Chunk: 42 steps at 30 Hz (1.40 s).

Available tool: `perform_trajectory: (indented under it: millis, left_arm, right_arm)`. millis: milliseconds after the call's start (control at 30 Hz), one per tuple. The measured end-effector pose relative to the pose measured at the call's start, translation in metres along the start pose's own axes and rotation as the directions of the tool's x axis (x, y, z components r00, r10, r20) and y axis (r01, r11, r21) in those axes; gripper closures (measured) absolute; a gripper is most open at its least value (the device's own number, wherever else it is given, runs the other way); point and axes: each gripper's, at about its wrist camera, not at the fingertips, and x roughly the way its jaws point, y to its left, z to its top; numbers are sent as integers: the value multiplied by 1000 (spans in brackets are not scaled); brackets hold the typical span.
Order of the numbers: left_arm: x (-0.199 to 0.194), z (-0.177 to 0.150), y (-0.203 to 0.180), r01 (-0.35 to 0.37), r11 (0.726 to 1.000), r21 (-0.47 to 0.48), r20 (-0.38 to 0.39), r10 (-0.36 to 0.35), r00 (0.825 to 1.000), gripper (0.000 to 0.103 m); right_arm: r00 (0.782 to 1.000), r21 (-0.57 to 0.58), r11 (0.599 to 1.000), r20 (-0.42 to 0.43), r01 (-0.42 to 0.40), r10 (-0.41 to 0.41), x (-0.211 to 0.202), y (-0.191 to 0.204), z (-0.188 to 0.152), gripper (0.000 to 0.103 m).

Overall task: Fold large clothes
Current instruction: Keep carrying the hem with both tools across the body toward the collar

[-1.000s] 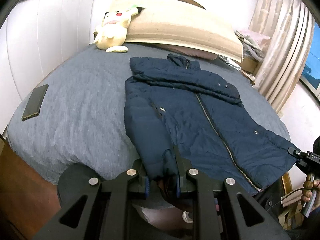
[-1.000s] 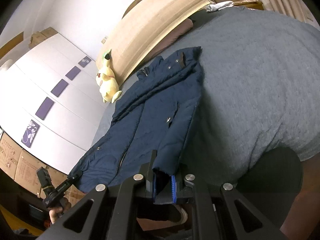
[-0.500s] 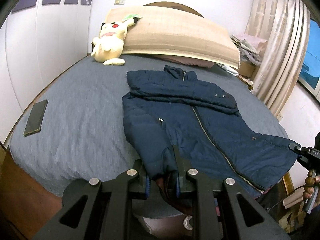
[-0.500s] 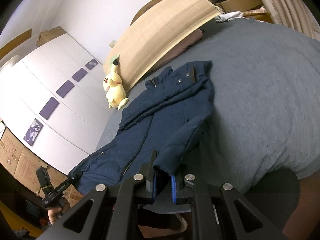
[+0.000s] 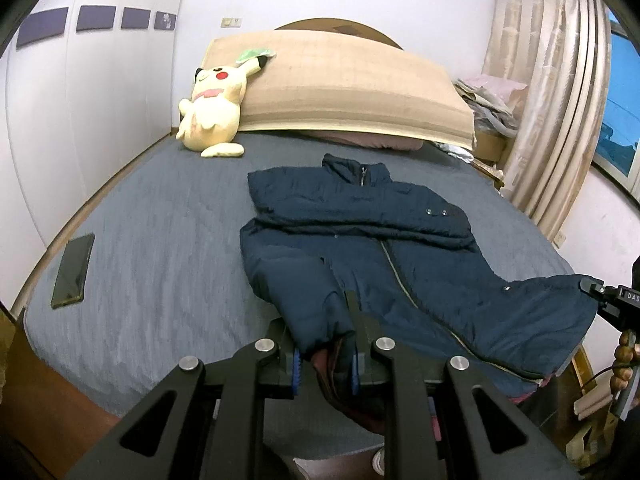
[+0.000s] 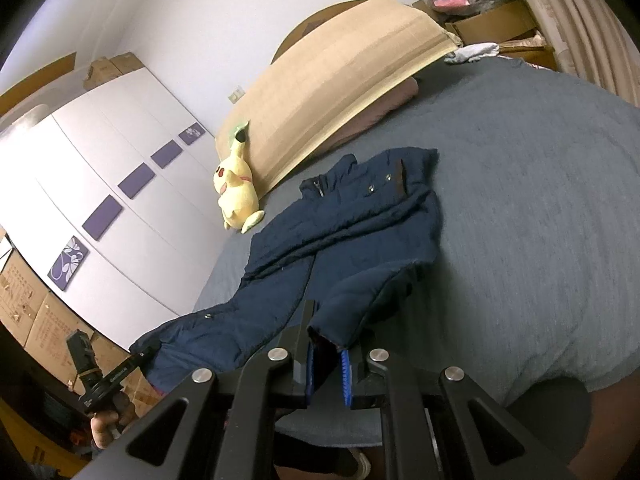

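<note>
The jacket (image 5: 384, 248) lies front-up on the bed (image 5: 160, 240), sleeves folded across the chest. I have both tongs clamped on its hem corners — left tongs (image 5: 323, 364), right tongs (image 6: 327, 372) — raised off the mattress, held level and apart, presumably to carry the bottom toward the collar.

Home bedroom: bed (image 5: 160, 240), plush toy (image 5: 214, 112), curtains (image 5: 552, 92), wardrobe (image 6: 100, 184).

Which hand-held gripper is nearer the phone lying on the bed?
Left. The left hand-held gripper grips the jacket at its hem corner on the side toward the phone; the right hand-held gripper grips the opposite corner, with the whole jacket between.
</note>
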Motion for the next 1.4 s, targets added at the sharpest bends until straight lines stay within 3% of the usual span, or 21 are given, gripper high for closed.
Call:
perform_trajectory:
  millis: [500, 900, 1400]
  left_arm:
    - [10, 39, -6, -10, 1000, 27, 57, 8, 998, 86]
    - [0, 39, -6, -20, 999, 26, 87, 18, 996, 86]
    - [22, 60, -3, -60, 998, -17, 96, 62, 993, 86]
  right_arm:
    - [999, -23, 1000, 52, 12, -10, 13, 9, 41, 93]
    - [996, -61, 998, 90, 26, -21, 0, 26, 43, 93]
    - [991, -58, 996, 124, 67, -60, 20, 30, 66, 93]
